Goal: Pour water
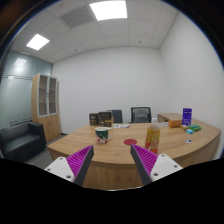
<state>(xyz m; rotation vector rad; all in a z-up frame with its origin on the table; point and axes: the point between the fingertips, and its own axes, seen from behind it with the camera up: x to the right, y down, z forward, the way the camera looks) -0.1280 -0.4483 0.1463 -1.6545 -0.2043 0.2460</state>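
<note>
From where the gripper (113, 163) looks out, its two fingers stand spread apart with nothing between them, the purple pads (82, 160) facing each other across an empty gap. It hangs short of a large curved wooden table (120, 152), well back from everything on it.

Take the table as the anchor. On its top, roughly ahead of the gap between the fingers and a little toward the left one, stands a green cup (102, 134). To the right of that cup, above the right finger, stands a taller yellowish carton-like container (153, 136); whether it holds water I cannot tell. Between the two lies a small flat pink thing (129, 142). Further along toward the table's right end stands a purple box (187, 117), with a small green item (192, 128) just beside it and an orange-brown box (172, 121) near it.

Behind the table's far side are two dark office chairs (140, 114) against the white wall. Off the table's left end sits a black sofa (20, 142), and past that a wooden cabinet (45, 103). Overhead, ceiling light panels (108, 10) glow.
</note>
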